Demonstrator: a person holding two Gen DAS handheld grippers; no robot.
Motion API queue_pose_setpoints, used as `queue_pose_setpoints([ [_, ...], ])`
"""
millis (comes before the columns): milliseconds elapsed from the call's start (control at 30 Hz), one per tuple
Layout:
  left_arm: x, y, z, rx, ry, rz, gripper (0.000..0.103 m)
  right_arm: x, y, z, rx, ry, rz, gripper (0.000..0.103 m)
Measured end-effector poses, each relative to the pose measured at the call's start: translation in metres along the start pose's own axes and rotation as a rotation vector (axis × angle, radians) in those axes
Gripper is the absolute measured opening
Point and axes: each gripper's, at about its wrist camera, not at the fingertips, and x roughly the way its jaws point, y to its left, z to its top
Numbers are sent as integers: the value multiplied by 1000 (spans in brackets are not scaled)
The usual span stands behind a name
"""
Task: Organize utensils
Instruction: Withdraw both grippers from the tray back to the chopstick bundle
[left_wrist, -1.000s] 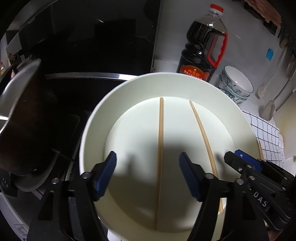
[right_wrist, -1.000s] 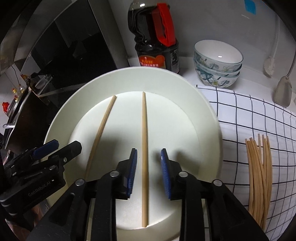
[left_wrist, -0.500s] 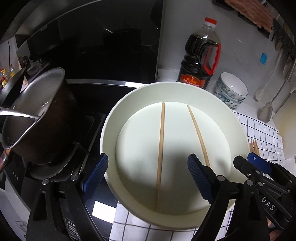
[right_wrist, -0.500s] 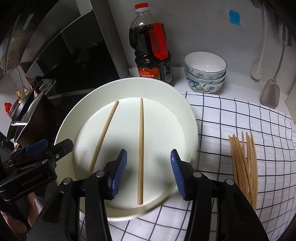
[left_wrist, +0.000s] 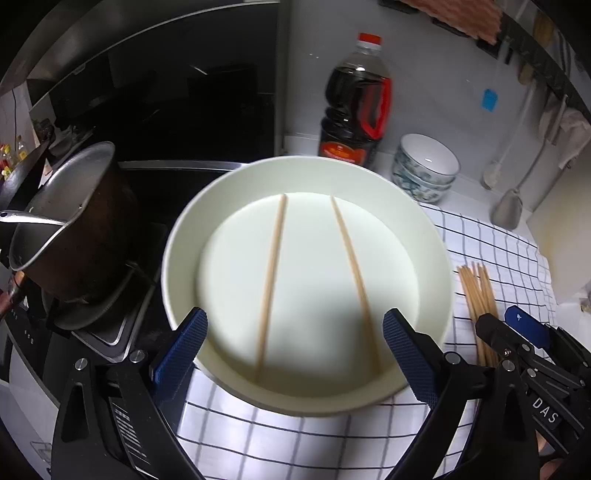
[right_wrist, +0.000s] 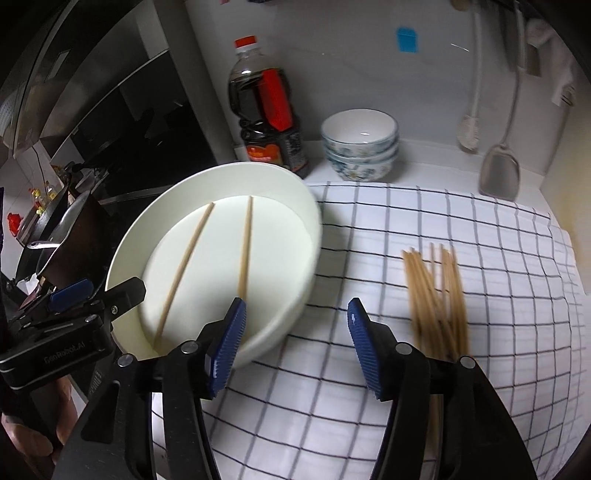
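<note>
A wide white plate (left_wrist: 184, 236) rests on the checked cloth (left_wrist: 280, 435) beside the stove. Two wooden chopsticks lie apart in it, one on the left (left_wrist: 271, 280) and one on the right (left_wrist: 352, 273). My left gripper (left_wrist: 295, 315) hovers over the plate's near edge, its jaws still opening with nothing pressed between the pads. My right gripper (right_wrist: 295, 304) hangs above the cloth by the plate (right_wrist: 306, 221) rim, jaws opening and empty. A bundle of several chopsticks (right_wrist: 432, 295) lies on the cloth to its right. The left gripper (right_wrist: 99, 295) shows at the plate's left side.
A dark sauce bottle (left_wrist: 354, 107) and stacked patterned bowls (left_wrist: 424, 173) stand behind the plate. A metal pot (left_wrist: 70, 229) sits on the black stove at the left. A spatula (right_wrist: 498, 173) and a brush (right_wrist: 471, 125) hang at the back wall.
Both grippers have drawn back and up from the plate while their jaws widened. The two chopsticks stay lying in the plate. The right view has swung toward the chopstick bundle.
</note>
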Motion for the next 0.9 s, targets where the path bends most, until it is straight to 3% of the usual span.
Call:
queue_pose_setpoints([
  [467, -7, -73, -24, 87, 6, -66, 94, -36, -78, -33, 70, -2, -76, 56],
  [900, 2, -156, -54, 193, 9, -140, 94, -37, -151, -71, 114, 29, -163, 56],
])
